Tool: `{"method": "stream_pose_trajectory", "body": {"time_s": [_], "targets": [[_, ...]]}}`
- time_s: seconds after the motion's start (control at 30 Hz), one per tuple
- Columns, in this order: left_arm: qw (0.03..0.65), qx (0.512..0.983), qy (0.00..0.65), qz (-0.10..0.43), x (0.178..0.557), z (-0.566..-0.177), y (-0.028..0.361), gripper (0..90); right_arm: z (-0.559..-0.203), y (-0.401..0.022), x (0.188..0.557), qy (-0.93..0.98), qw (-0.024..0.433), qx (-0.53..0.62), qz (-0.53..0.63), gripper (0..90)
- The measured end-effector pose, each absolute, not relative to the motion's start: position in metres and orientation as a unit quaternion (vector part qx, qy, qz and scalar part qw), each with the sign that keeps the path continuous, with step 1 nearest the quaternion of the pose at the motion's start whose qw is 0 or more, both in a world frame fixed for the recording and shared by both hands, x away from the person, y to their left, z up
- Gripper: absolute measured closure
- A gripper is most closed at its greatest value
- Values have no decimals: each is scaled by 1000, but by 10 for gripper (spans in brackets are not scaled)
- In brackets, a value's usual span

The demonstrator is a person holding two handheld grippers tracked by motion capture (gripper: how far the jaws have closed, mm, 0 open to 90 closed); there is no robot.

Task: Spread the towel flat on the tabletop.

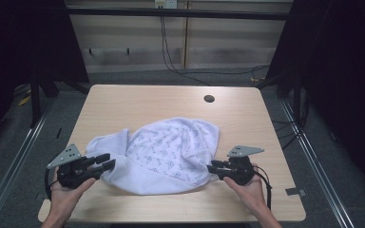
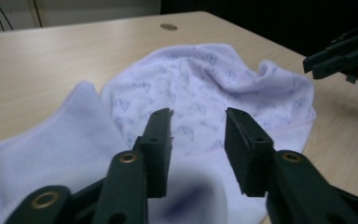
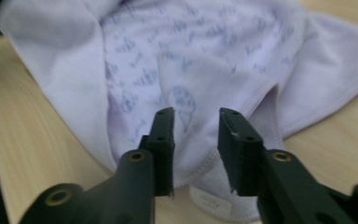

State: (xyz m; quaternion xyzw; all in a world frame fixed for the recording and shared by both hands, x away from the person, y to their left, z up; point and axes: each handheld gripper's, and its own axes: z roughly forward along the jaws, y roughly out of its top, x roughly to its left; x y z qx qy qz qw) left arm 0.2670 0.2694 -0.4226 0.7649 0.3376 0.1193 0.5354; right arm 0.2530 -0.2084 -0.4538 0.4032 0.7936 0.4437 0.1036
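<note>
Left gripper view: left gripper (image 2: 198,119) jaws apart, nothing pinched, poised over the near-left edge of the white printed cloth (image 2: 205,84). Right gripper (image 3: 196,123) jaws likewise apart above the cloth's hem. Cloth lies crumpled on the front half of the wooden table (image 1: 123,102), between both hands.

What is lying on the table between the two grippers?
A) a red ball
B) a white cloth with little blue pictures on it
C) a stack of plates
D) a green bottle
B: a crumpled white cloth printed with small blue figures lies on the wooden table, with the left gripper and the right gripper at its two sides.
</note>
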Motion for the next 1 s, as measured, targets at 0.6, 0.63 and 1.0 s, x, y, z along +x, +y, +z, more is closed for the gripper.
{"method": "stream_pose_trajectory", "body": {"time_s": [0.6, 0.63, 1.0], "targets": [[393, 856, 330, 62, 319, -499, 207, 635, -499, -234, 293, 804, 79, 459, 369, 582], [387, 859, 328, 66, 317, -498, 210, 635, -499, -232, 292, 809, 82, 451, 368, 581], [385, 857, 335, 72, 313, -499, 213, 643, -495, -217, 286, 831, 96, 418, 355, 876]]}}
